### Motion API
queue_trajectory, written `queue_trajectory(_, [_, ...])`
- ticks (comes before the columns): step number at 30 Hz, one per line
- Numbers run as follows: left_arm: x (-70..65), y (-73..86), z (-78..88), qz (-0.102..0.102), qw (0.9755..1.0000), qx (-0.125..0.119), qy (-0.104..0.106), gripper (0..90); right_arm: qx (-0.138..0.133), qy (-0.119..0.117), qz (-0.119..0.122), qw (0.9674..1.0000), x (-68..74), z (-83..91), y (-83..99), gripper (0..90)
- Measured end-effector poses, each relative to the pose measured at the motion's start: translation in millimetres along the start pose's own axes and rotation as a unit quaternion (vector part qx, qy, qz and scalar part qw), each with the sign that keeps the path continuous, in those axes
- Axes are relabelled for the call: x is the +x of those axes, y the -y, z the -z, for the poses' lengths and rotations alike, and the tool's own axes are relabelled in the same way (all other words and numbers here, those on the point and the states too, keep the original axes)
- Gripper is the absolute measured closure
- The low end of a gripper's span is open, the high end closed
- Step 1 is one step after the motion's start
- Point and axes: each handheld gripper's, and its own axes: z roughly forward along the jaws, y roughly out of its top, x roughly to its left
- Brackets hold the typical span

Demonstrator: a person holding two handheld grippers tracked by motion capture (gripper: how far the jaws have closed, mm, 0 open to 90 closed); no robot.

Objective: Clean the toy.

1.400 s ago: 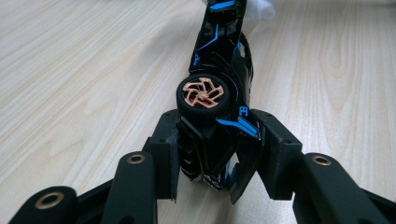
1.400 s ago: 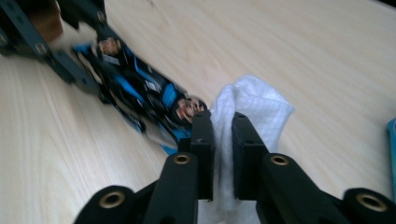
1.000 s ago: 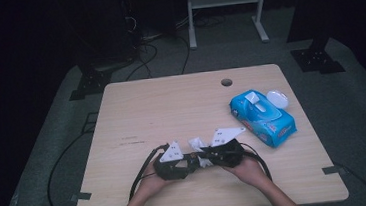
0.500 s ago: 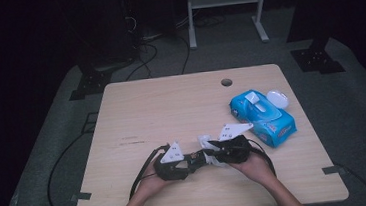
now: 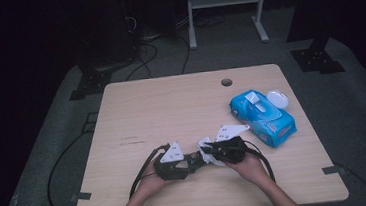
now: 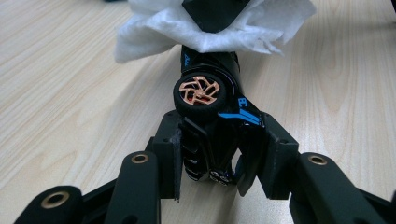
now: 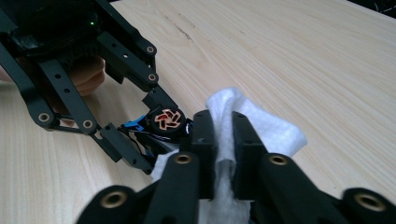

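i have the left gripper (image 5: 192, 158) clamped across the body of a small black toy car (image 6: 210, 100), its jaws narrow and pressing on both flanks, which keeps the car off the table (image 5: 171, 109) and steady while the other hand works on it. from above, the car sits at about 6 o'clock on the tabletop, near the front edge and right between my two hands. in the left gripper view the copper-spoked wheel (image 6: 200, 91) faces the camera at 12 o'clock from the jaws, so the car lies on its side in the grip with the far end left free. the right gripper (image 7: 223, 126) is pinched shut on a folded white wipe (image 7: 261, 126), the cloth squeezed between its pads and spilling out on either side; i judge it is held this way so a padded edge can rub the car's shell. that wipe is draped over the car's far end, touching it. at roughly 2 o'clock from the grippers lies a blue pack of wipes (image 5: 261, 117), its lid (image 5: 277, 99) flipped open and a white sheet poking up through the slot, so there are more inside. the pack lies well apart from the work.
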Motion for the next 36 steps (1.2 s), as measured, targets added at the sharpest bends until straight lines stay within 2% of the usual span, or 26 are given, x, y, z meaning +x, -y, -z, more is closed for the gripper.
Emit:
queue_trajectory(2, [-0.4,-0.1,-0.2,-0.001,1.0,-0.002,-0.001,57.9,-0.002,0.005,0.0,1.0,2.8,0.3,-0.7,84.5])
queue_trajectory(3, [-0.6,-0.1,-0.4,0.001,1.0,-0.002,-0.001,58.0,-0.007,-0.002,-0.001,1.0,5.8,0.5,-1.8,84.8])
queue_trajectory(7, [-0.7,0.0,-0.7,0.003,1.0,-0.004,-0.001,58.0,-0.013,-0.049,0.008,0.9987,28.2,-11.1,-6.0,84.7])
queue_trajectory(9, [-0.9,0.7,0.4,0.003,1.0,-0.004,-0.003,58.0,-0.009,-0.041,0.026,0.9988,33.4,-13.9,-7.5,84.7])
queue_trajectory(10, [-1.0,1.0,0.6,0.002,1.0,-0.005,-0.003,58.1,-0.008,-0.036,0.025,0.999,31.1,-12.6,-7.9,84.7])
queue_trajectory(13, [-1.1,1.0,0.3,0.001,1.0,-0.005,-0.004,58.1,-0.002,0.01,0.017,0.9998,17.2,-4.5,-3.9,84.9])
queue_trajectory(15, [-1.5,0.3,-0.6,-0.001,1.0,-0.005,-0.004,58.1,-0.003,0.015,-0.004,0.9999,10.3,-0.6,-1.3,85.0])
queue_trajectory(16, [-1.8,0.0,-1.0,-0.001,1.0,-0.005,-0.004,58.1,-0.005,0.013,-0.004,0.9999,11.0,-0.7,-1.3,85.1])
queue_trajectory(17, [-1.8,0.0,-1.0,-0.001,1.0,-0.005,-0.004,58.1,-0.007,0.003,-0.007,0.9999,13.9,-2.0,-1.8,85.0])
queue_trajectory(18, [-2.6,-0.8,-1.7,-0.003,1.0,-0.005,-0.004,58.1,-0.014,-0.026,-0.016,0.9994,19.4,-5.7,-3.0,85.0])
queue_trajectory(19, [-2.8,-0.9,-1.8,-0.005,1.0,-0.004,-0.005,58.1,-0.017,-0.042,-0.015,0.9989,24.2,-9.1,-3.7,85.0])
queue_trajectory(20, [-3.0,-0.8,-1.6,-0.006,1.0,-0.003,-0.005,58.1,-0.018,-0.055,-0.004,0.9983,30.8,-13.5,-4.7,84.9])
queue_trajectory(21, [-3.0,-0.6,-1.1,-0.005,1.0,-0.003,-0.004,58.1,-0.017,-0.057,0.005,0.9982,36.5,-16.5,-6.0,84.9])
queue_trajectory(23, [-3.1,0.2,-0.5,-0.003,1.0,-0.004,-0.004,58.1,-0.015,-0.055,0.01,0.9983,36.2,-17.4,-7.7,85.0])
queue_trajectory(24, [-3.3,0.2,-0.5,-0.003,1.0,-0.004,-0.005,58.1,-0.012,-0.039,0.01,0.9991,33.2,-15.5,-7.5,85.0])
queue_trajectory(26, [-2.9,-0.1,-0.7,-0.004,1.0,-0.004,-0.003,58.1,-0.005,0.006,0.025,0.9997,25.7,-9.4,-6.1,85.1])
queue_trajectory(28, [-3.5,-0.5,-1.5,-0.004,1.0,-0.005,-0.005,58.1,-0.002,0.05,0.04,0.9979,21.1,-4.2,-3.8,85.4])
queue_trajectory(30, [-3.8,-1.0,-1.5,-0.006,1.0,-0.003,-0.005,58.1,-0.008,0.04,0.025,0.9988,19.5,-3.6,-2.7,85.4])
queue_trajectory(31, [-3.8,-0.9,-1.6,-0.007,1.0,-0.003,-0.005,58.1,-0.012,0.029,0.021,0.9993,22.3,-5.4,-3.2,85.4])
queue_trajectory(32, [-3.8,-0.9,-1.6,-0.007,1.0,-0.004,-0.005,58.1,-0.018,0.008,0.017,0.9997,26.7,-8.2,-4.0,85.4])
queue_trajectory(33, [-3.8,-1.0,-1.6,-0.007,1.0,-0.003,-0.005,58.1,-0.02,-0.012,0.018,0.9996,32.3,-11.9,-5.1,85.3])
queue_trajectory(35, [-3.7,-0.7,-0.8,-0.009,0.9999,-0.002,-0.005,58.1,-0.017,-0.018,0.041,0.9988,43.6,-17.4,-7.8,85.1])
queue_trajectory(36, [-4.0,-0.2,-0.8,-0.007,1.0,-0.004,-0.005,58.1,-0.015,-0.018,0.046,0.9987,44.6,-17.5,-8.8,85.2])
